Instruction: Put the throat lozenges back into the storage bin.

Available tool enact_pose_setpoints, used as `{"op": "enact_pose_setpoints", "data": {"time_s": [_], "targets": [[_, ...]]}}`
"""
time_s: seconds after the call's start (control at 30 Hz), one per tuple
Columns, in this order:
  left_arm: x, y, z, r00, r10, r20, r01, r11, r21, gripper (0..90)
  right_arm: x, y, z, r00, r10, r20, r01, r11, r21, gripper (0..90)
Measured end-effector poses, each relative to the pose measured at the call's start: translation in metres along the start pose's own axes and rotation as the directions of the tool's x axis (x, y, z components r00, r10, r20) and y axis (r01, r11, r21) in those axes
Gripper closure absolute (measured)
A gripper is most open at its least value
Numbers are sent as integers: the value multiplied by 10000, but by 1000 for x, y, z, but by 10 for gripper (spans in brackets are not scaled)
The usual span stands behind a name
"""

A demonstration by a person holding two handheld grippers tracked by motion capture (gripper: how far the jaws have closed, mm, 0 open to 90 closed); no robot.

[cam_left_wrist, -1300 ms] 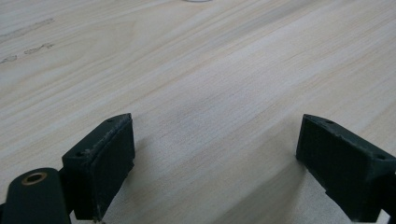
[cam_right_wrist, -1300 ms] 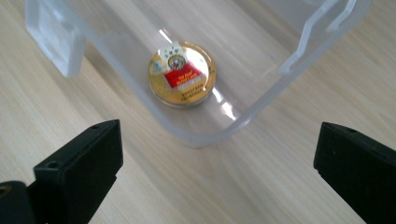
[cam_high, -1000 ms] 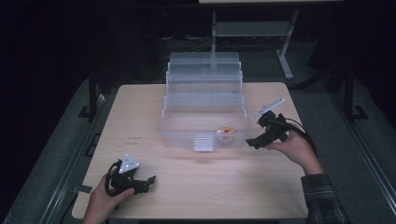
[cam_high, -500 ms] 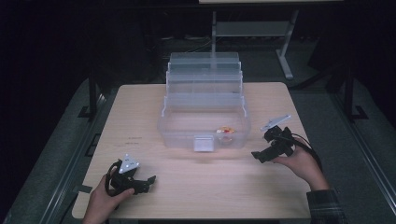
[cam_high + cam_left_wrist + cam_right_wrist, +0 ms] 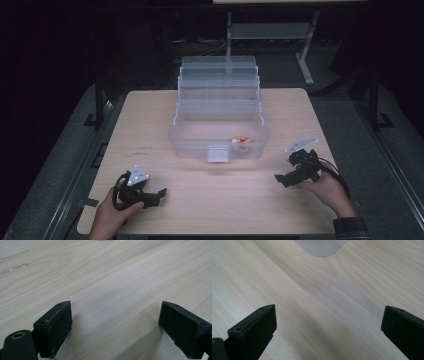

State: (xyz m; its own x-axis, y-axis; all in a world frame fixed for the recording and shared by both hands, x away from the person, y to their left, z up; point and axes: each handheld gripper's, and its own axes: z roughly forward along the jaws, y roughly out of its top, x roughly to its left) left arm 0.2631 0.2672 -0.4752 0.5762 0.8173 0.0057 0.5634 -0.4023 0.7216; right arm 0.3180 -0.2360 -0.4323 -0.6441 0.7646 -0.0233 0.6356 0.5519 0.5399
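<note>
A clear plastic tiered box (image 5: 218, 107) stands in the middle of the wooden table (image 5: 225, 210). A small red and yellow object (image 5: 242, 140) lies in its front bin. A hand holds my left gripper (image 5: 156, 196) low at the table's front left, jaws open over bare wood (image 5: 115, 315). My right gripper (image 5: 279, 180) rests in a hand at the front right, clear of the box, open with nothing between its jaws (image 5: 329, 312). A rounded corner of the clear box (image 5: 322, 247) appears at the top of the right gripper view.
The box has a small square latch (image 5: 217, 153) on its front wall. Bare wood spreads between the two grippers. Faint pencil marks (image 5: 144, 149) sit left of the box. Dark floor and a metal stand (image 5: 305, 65) lie beyond the table.
My right gripper has drawn back from beside the box's right front corner toward the front of the table. The left gripper has not moved.
</note>
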Motion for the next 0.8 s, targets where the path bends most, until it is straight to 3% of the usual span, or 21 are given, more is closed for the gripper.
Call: {"op": "enact_pose_setpoints", "data": {"time_s": [0.33, 0.8], "targets": [[0, 0, 0, 10000, 20, -6, -20, 10000, 16, 107, 4, -32, 5, 9994, 340, 6, -340, 9994, 95, 0], [0, 0, 0, 10000, 15, -4, -15, 10000, 13, 107, 2, -62, 1, 9954, 920, 269, -893, 9920, -895, 0]]}}
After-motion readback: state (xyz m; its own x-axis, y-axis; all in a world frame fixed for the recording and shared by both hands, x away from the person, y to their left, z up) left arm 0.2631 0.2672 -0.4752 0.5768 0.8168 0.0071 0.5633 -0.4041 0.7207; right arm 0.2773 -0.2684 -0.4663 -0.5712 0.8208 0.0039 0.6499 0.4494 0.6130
